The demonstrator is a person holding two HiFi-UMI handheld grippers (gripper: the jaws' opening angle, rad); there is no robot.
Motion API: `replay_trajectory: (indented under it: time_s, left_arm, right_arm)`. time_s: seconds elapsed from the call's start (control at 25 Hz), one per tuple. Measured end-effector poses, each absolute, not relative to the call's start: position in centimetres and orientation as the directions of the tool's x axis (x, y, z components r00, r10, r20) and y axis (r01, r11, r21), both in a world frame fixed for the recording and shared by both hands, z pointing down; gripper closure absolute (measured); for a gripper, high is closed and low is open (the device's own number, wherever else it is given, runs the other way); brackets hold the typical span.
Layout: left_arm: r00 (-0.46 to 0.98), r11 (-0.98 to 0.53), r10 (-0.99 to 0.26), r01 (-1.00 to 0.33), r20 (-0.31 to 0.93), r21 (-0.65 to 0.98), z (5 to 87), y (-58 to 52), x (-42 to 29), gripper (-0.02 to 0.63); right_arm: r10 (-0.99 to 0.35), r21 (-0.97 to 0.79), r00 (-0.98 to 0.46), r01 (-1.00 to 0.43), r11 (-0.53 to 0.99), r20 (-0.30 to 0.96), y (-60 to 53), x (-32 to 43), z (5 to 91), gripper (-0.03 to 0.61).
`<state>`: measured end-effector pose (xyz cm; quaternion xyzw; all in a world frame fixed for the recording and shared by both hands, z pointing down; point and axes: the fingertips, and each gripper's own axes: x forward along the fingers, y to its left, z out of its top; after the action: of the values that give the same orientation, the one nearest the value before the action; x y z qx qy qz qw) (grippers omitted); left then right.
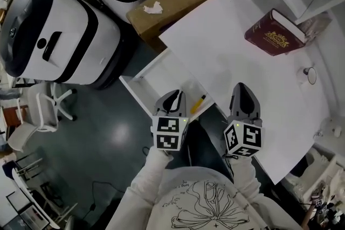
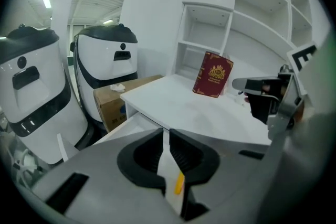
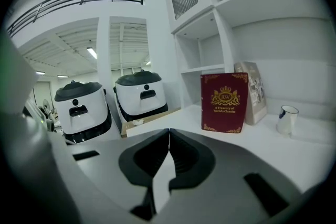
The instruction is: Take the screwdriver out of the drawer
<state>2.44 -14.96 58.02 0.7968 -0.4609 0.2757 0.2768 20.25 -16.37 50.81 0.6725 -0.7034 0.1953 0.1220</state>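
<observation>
The dark red book [image 3: 224,102] carried a gold crest with the letters "RW" and the title "A Treasury of World's Classics", legible only in the right gripper view. There it stood upright on the table [image 1: 232,62], near a white cup [image 3: 286,119].

Only the head view showed the whole open drawer [image 1: 156,75], with the yellow-handled screwdriver [image 1: 198,103] lying inside by its right wall. The left gripper view caught just a strip of yellow below its jaws.

The left hand-held gripper [image 1: 173,95] tilted down over the drawer's near edge, beside the screwdriver, with its jaws together on nothing. The right hand-held gripper [image 1: 241,89] pointed more level over the table's near edge, also closed and empty. Both sleeves entered from the bottom of the head view.
</observation>
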Motion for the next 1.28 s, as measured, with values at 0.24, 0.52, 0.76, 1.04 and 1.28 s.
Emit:
replay_trajectory:
  time_s: [0.24,0.52,0.76,1.04,1.28]
  left_arm:
    - [0.486,-0.457,-0.482,-0.85,0.729,0.264,61.3,-15.1,3.8,0.563]
    - [0.537,-0.519,-0.32,-0.788,0.78,0.33,67.4,-14.6,6.1,0.513]
    - [0.548,-0.564,-0.166,-0.735,0.82,0.377,72.7,-13.1,8.2,0.49]
    - [0.539,-0.603,-0.029,-0.682,0.842,0.415,77.8,-11.8,10.5,0.456]
    - [0.504,-0.612,0.053,-0.666,0.862,0.427,81.1,-10.9,10.7,0.453]
  right_arm:
    - [-0.883,-0.112,-0.046,-0.994,-0.008,0.468,-16.4,19.9,52.7,0.575]
    - [-0.863,-0.109,0.0,-0.992,-0.064,0.506,-16.2,20.2,55.5,0.575]
    - [-0.843,-0.102,0.054,-0.986,-0.128,0.535,-15.6,20.8,57.6,0.575]
    - [-0.818,-0.086,0.113,-0.977,-0.194,0.564,-14.8,22.3,59.5,0.575]
    - [-0.8,-0.083,0.143,-0.969,-0.234,0.582,-14.4,23.0,60.8,0.575]
